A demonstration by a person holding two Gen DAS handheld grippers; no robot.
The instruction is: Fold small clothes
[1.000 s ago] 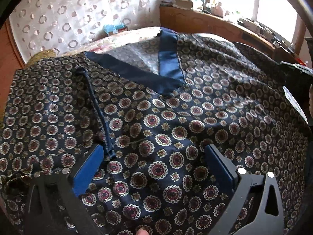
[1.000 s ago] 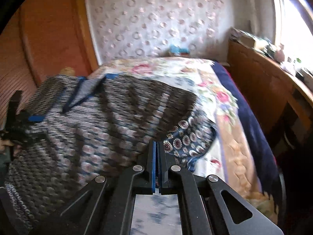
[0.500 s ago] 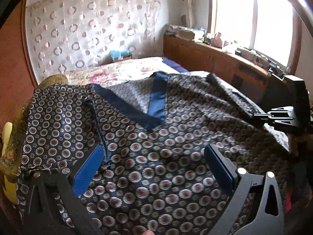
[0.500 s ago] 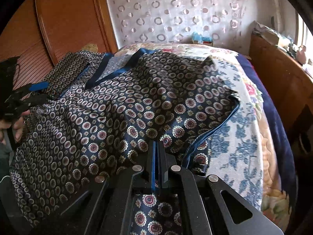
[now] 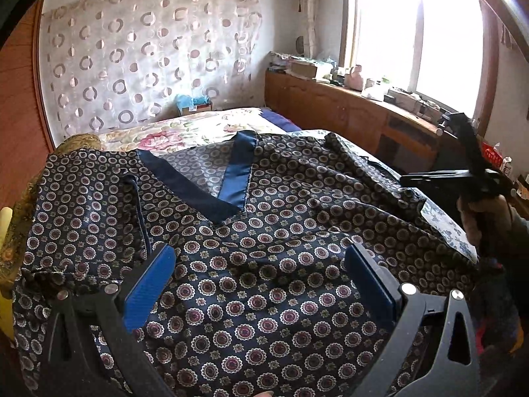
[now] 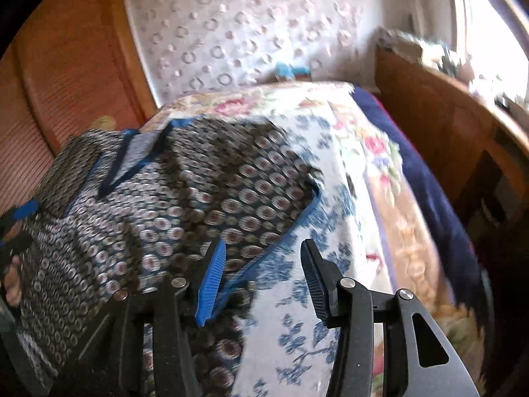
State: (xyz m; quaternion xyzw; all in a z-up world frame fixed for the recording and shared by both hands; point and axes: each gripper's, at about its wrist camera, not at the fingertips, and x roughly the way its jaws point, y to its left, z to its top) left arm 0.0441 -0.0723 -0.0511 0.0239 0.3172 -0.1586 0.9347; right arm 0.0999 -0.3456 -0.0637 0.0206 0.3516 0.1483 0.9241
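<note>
Since the earlier frames, the right gripper (image 6: 263,264) has been released from the hem it pinched: its jaws are opening, and the garment's blue-piped edge lies loose between them, just beside the left pad and clear of the right one. Nothing is grasped by it. Motion blur is seen across this view.

Ahead and to the left of it, the patterned top (image 5: 264,248) is spread flat on the bed (image 6: 380,172), its long axis running away from the gripper, with the V-neck (image 5: 228,182) pointed back toward the near hem. Thin dark navy cloth is seen, printed with small round medallions and trimmed with plain blue bands at the neck.

The left gripper (image 5: 261,274) is held wide open above the lower front of the top, which fills the gap between its ribbed blue pads; no cloth is gripped.

Beneath the top, a floral quilt is seen.
</note>
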